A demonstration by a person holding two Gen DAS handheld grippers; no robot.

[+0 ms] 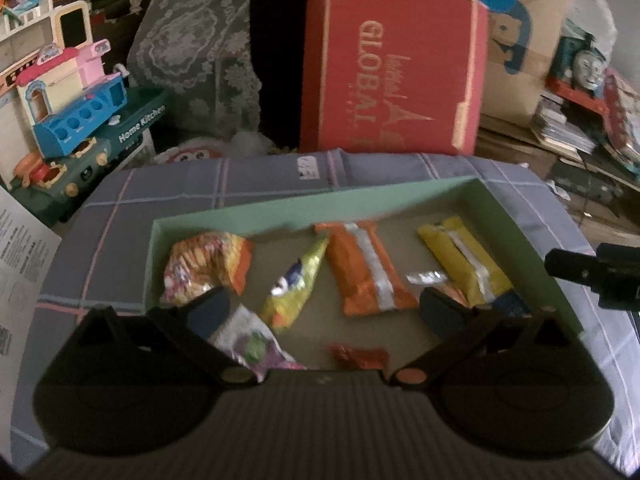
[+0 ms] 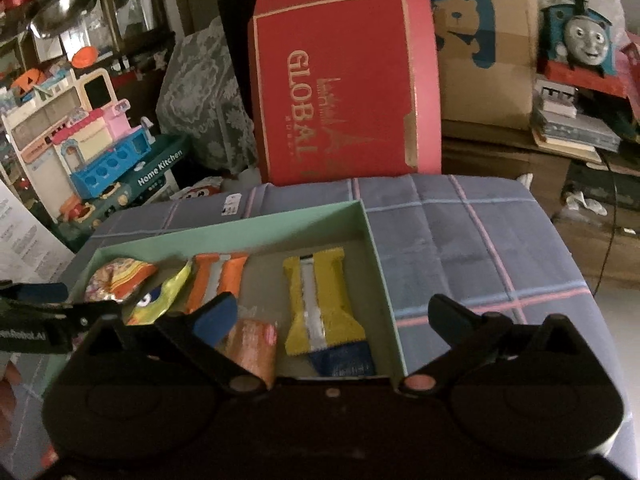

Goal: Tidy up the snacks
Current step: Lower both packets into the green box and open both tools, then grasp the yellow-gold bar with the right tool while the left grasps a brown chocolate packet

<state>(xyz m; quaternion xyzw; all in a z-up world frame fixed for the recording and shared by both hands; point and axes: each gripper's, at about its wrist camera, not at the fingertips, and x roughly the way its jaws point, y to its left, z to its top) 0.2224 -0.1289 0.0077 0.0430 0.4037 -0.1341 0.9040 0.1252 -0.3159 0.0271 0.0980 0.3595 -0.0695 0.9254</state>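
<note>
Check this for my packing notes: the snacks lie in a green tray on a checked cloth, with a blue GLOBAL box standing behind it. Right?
Not quite. The GLOBAL box is red, not blue, as the right wrist view shows. The rest holds: the snacks lie in the green tray on the checked cloth.

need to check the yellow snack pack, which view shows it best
Right wrist view: the yellow snack pack lies whole and close inside the green box. In the left wrist view it sits farther off, blurred, its near end partly hidden.
</note>
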